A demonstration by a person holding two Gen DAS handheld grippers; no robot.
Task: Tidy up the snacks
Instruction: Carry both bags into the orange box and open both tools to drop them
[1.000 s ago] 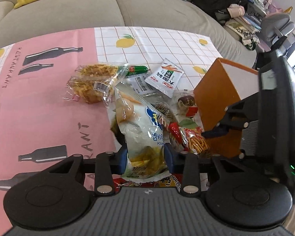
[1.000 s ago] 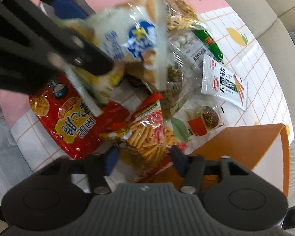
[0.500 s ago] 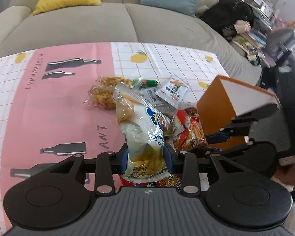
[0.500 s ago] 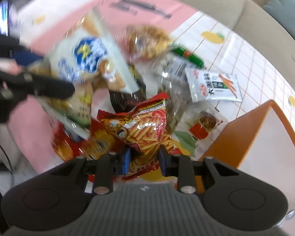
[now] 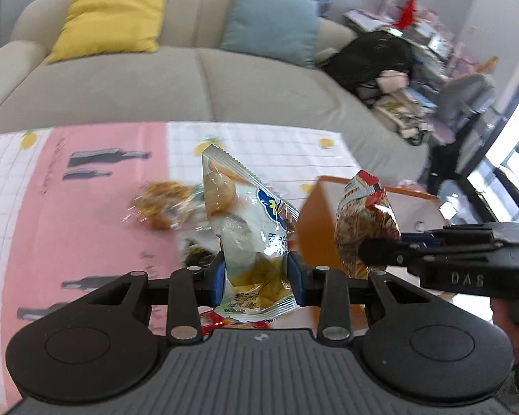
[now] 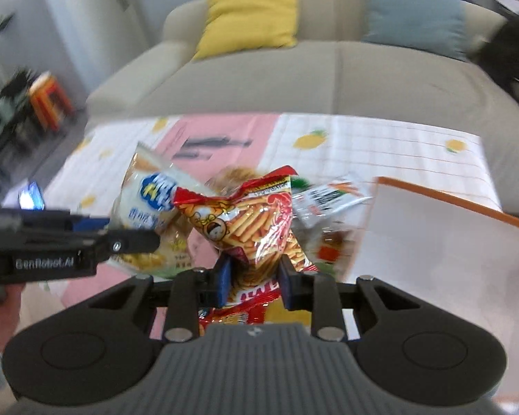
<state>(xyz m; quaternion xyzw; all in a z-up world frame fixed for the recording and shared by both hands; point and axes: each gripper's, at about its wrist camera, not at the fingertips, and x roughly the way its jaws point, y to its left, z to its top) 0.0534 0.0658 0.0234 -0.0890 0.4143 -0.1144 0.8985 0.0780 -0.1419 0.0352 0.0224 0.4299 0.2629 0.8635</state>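
My left gripper (image 5: 256,278) is shut on a white potato-chip bag (image 5: 249,228), held upright above the table. To its right hangs a red bag of fry-shaped sticks (image 5: 363,221), pinched by my right gripper (image 5: 377,252). In the right wrist view the right gripper (image 6: 254,278) is shut on that red stick bag (image 6: 249,221), and the white chip bag (image 6: 148,204) shows to the left in the left gripper (image 6: 131,238). An orange box (image 6: 443,242) with a white inside stands at the right. More snacks, among them a clear pack of fried bits (image 5: 161,204), lie on the cloth, blurred.
A pink and white tablecloth (image 5: 69,207) with bottle and lemon prints covers the table. Behind it is a beige sofa (image 5: 176,79) with a yellow cushion (image 5: 110,14) and a blue one (image 5: 273,20). Clutter and a chair (image 5: 467,97) fill the far right.
Both grippers have risen, lifting their bags off the pile. The right gripper closed on the red stick bag and rolled upright. The sofa now fills more of both views.
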